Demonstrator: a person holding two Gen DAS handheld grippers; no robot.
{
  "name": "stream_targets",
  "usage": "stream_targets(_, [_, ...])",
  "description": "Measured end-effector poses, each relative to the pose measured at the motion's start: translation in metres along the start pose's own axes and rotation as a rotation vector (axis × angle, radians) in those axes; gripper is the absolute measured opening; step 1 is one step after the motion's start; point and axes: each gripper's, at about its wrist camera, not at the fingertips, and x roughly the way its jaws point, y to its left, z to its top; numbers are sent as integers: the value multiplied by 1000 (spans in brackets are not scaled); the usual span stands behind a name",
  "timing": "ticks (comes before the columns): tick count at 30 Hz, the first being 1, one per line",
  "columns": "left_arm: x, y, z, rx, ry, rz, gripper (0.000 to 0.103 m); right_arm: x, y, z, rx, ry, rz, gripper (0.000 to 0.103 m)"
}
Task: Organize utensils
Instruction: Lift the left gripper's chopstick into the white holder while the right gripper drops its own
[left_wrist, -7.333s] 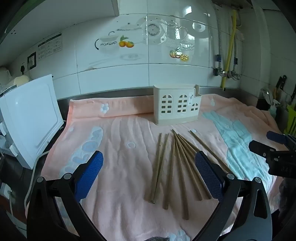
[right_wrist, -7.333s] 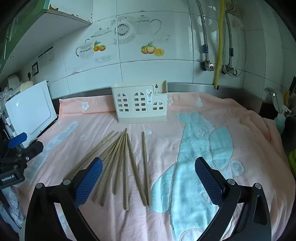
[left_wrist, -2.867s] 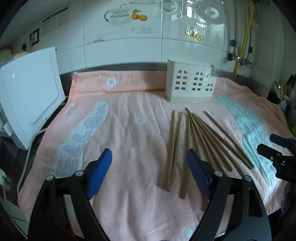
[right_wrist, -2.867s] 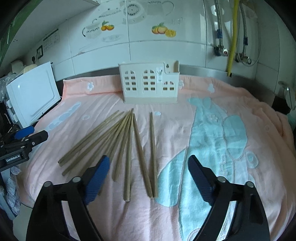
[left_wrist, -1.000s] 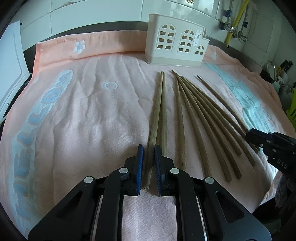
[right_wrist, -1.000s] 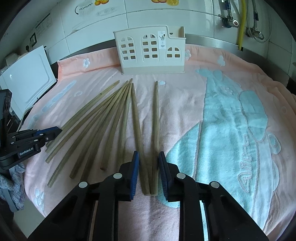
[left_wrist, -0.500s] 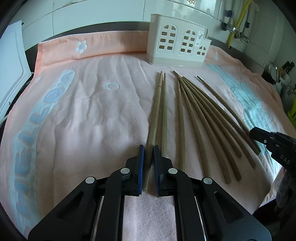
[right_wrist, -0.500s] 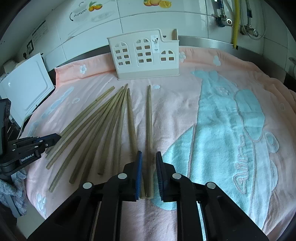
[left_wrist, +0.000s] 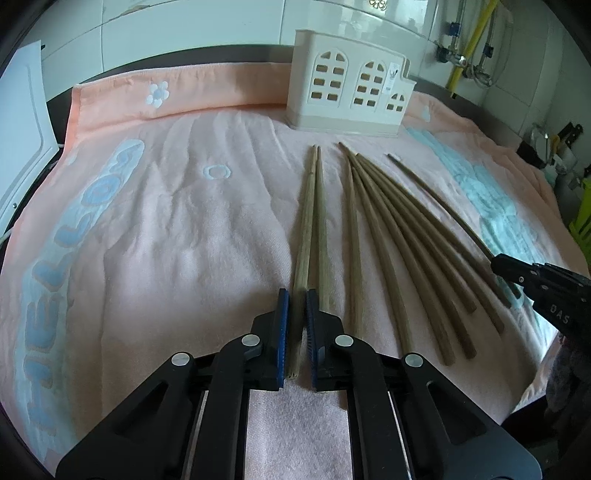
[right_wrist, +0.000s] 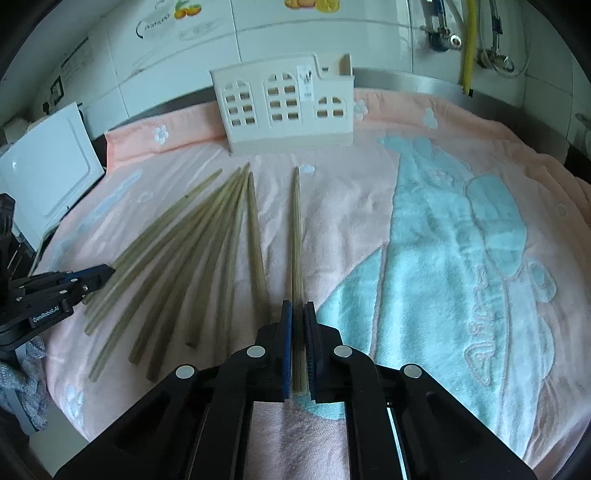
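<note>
Chopsticks of brown wood fan across the pink towel (left_wrist: 184, 221). At lower centre of the left wrist view, the left tool (left_wrist: 296, 295) is clamped on the leftmost wooden chopstick (left_wrist: 304, 229). At lower centre of the right wrist view, the right tool (right_wrist: 298, 306) grips the rightmost wooden chopstick (right_wrist: 296, 229). A cream plastic utensil holder with arched windows (right_wrist: 284, 110) stands at upper centre.

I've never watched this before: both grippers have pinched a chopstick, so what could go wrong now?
The left gripper holds the leftmost wooden chopstick by its very end, so it may swing or slip. Its close neighbour chopstick might get dragged along. The right gripper also grips its lone chopstick at the end, making the cream house-shaped holder hard to hit.
</note>
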Motion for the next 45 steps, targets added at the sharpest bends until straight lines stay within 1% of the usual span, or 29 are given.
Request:
stream_targets(6, [-22, -1, 12, 12, -65, -23, 6, -33, 1, 22, -33, -99, -9, 7])
stream_targets(9, [-36, -1, 23, 15, -111, -37, 6, -50, 3, 43, -67, -157, -13, 7])
stream_targets(11, [-44, -1, 31, 16, -140, -49, 6, -58, 5, 60, -84, -188, -1, 7])
stream_targets(14, [-54, 0, 47, 19, -179, -76, 6, -67, 10, 82, -118, -219, 16, 7])
stream_targets(18, [-57, 1, 67, 21, -203, -98, 6, -67, 17, 110, -165, -230, 35, 7])
stream_targets(23, [-63, -1, 93, 43, -214, -109, 6, -66, 13, 155, -175, -217, 73, 7])
stream_targets(25, [-66, -3, 108, 61, -219, -107, 6, -70, 11, 172, -178, -216, 71, 7])
stream_targets(27, [-70, -5, 120, 78, -229, -108, 6, -76, 5, 195, -170, -215, 71, 7])
stream_targets(31, [-79, -10, 146, 95, -241, -131, 6, -94, -7, 232, -162, -223, 67, 7])
stream_targets(37, [-100, -23, 180, 129, -302, -137, 6, -115, -16, 269, -167, -259, 28, 7])
stream_targets(42, [-123, -37, 208, 153, -374, -150, 6, -113, -20, 290, -162, -284, 1, 7])
stream_targets(45, [-130, -43, 224, 162, -400, -142, 6, -106, -20, 303, -158, -304, -13, 7])
